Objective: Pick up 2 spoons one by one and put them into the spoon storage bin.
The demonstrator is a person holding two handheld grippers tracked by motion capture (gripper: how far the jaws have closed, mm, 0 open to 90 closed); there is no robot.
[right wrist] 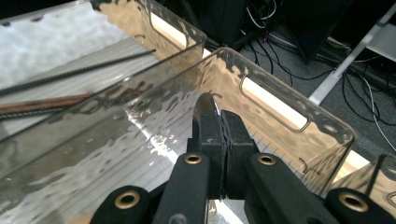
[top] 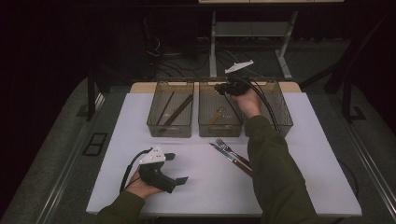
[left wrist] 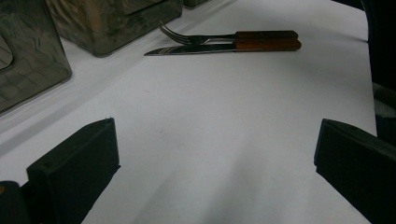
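1. Metal spoon (right wrist: 207, 108) sits clamped in my right tool (right wrist: 223, 140), over the middle bin (top: 219, 122) at twelve o'clock.
2. Left tool (top: 175, 168) rests wide, holding nothing, at seven o'clock.
3. Fork (top: 227, 149) and knife (top: 223, 153) wait unsorted on the counter (top: 299, 177).

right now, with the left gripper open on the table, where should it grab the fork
Grip the fork by its brown wooden handle, coming down from above. It lies flat on the white table, close beside the knife, so a side approach would probably nudge both. The handle is the thicker part, and the left gripper already stands open.
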